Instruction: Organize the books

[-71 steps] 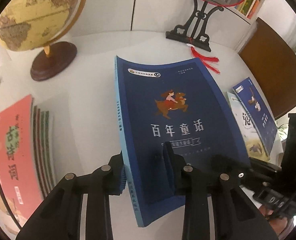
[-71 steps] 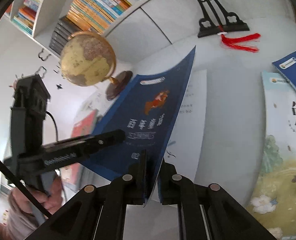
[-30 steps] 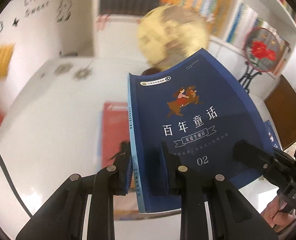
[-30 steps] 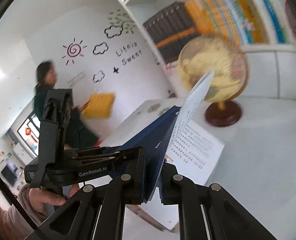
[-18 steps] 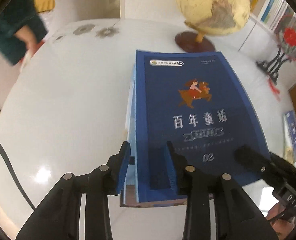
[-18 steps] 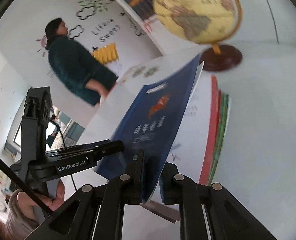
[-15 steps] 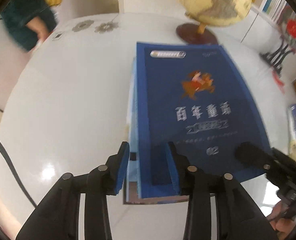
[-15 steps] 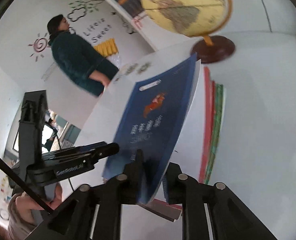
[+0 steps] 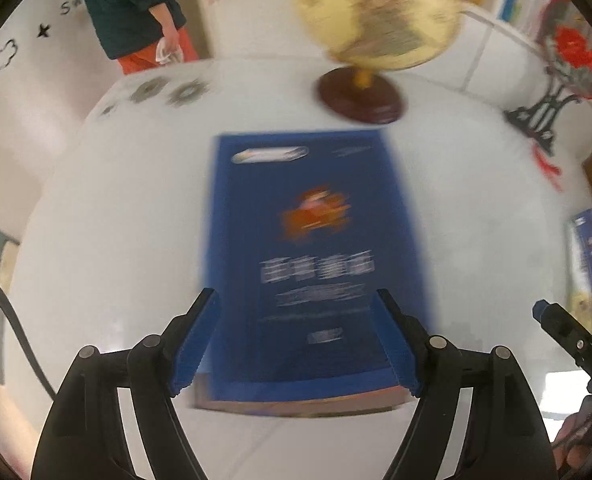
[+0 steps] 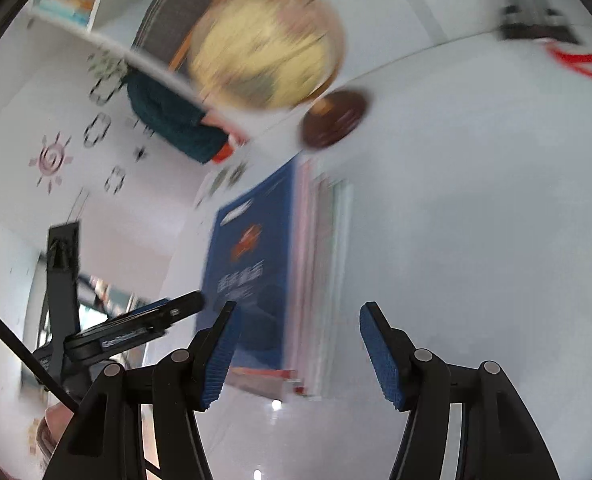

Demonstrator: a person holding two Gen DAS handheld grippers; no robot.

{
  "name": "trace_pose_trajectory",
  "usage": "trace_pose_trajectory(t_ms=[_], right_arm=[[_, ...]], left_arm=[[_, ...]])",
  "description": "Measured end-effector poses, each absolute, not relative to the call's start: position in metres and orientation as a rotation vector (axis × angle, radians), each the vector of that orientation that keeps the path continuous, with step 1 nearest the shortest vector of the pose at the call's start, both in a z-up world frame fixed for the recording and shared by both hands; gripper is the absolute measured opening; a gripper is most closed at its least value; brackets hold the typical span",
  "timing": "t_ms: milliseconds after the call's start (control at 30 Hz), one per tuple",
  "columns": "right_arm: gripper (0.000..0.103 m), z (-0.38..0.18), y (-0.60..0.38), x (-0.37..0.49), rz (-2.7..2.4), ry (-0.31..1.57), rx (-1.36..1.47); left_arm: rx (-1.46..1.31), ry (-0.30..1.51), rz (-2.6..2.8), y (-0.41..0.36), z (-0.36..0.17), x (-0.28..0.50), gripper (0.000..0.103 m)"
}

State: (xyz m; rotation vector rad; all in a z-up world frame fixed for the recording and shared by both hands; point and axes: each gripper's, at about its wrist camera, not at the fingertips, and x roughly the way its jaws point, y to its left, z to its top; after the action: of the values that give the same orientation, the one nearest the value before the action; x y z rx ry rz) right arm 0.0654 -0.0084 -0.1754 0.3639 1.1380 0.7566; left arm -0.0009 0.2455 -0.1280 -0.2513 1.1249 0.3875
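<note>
A dark blue book (image 9: pixel 316 256) lies flat on top of a stack of books (image 9: pixel 296 406) on the white table (image 9: pixel 107 220). My left gripper (image 9: pixel 296 344) is open, its fingers apart above the book's near end, holding nothing. In the right wrist view the blue book (image 10: pixel 255 264) lies on the stack (image 10: pixel 320 264) ahead and to the left. My right gripper (image 10: pixel 296 352) is open and empty, beside the stack's near right corner. The left gripper's finger (image 10: pixel 151 320) shows at the left.
A globe (image 9: pixel 376 12) on a dark round base (image 9: pixel 360 96) stands behind the stack. A black ornament stand (image 9: pixel 544 112) with a red tassel is at the far right. More books (image 9: pixel 588 256) lie at the right edge. A person (image 9: pixel 135 12) stands behind the table.
Both grippers have opened and let go of the blue book. It now lies flat on the stack, and both grippers have drawn back a little.
</note>
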Motion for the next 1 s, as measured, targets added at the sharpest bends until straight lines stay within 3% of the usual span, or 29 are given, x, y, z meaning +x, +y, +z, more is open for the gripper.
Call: trace_pose_trajectory(t_ms=[333,533,733,1000], right_arm=[[0.067,-0.154,-0.199,0.089,0.240,1.007,0.321],[0.070,-0.169,-0.282,0.103,0.001,1.047,0.355],[0.070,-0.184,-0.303,0.105,-0.102,1.109,0.302],[0.074,-0.194,-0.314,0.103,-0.163,1.128,0.261]], left_arm=[[-0.299,1.118,0.057,0.093,-0.147,0.086,0.078],[-0.319,1.164,-0.124,-0.005,-0.182,0.126,0.078],[-0.264,1.234,-0.187,-0.058,-0.209,0.139,0.078],[-0.227,1.218,-0.222,-0.071,-0.211,0.145,0.082]])
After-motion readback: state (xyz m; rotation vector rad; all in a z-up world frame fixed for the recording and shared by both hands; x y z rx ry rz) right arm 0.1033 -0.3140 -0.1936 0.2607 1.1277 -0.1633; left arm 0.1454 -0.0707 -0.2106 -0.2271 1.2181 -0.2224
